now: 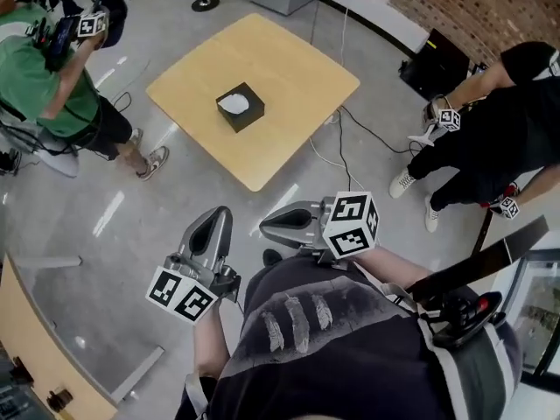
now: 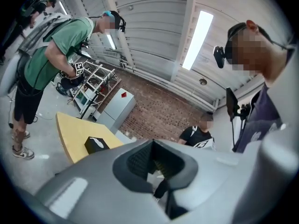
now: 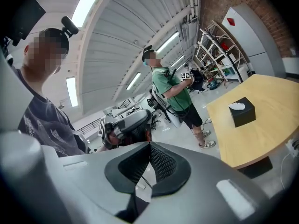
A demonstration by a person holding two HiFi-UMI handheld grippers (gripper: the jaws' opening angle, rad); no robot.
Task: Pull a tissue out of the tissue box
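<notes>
Grey floor (image 1: 105, 234) still to cross, lol. Tissue box (image 1: 240, 106) sits mid-table (image 1: 293, 73), upper centre of frame, well apart from my left hand-held gripper (image 1: 215, 224) and right hand-held gripper (image 1: 275, 224). Both are closed and empty, about equally near.

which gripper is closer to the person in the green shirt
Left. The left gripper is down and right of the person in the green shirt; the right gripper is farther right, beyond the left one.

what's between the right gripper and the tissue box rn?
Nothing in the way. Head view: ahead of the right gripper comes a strip of bare grey floor, then bare top of the wooden table up to the tissue box.
</notes>
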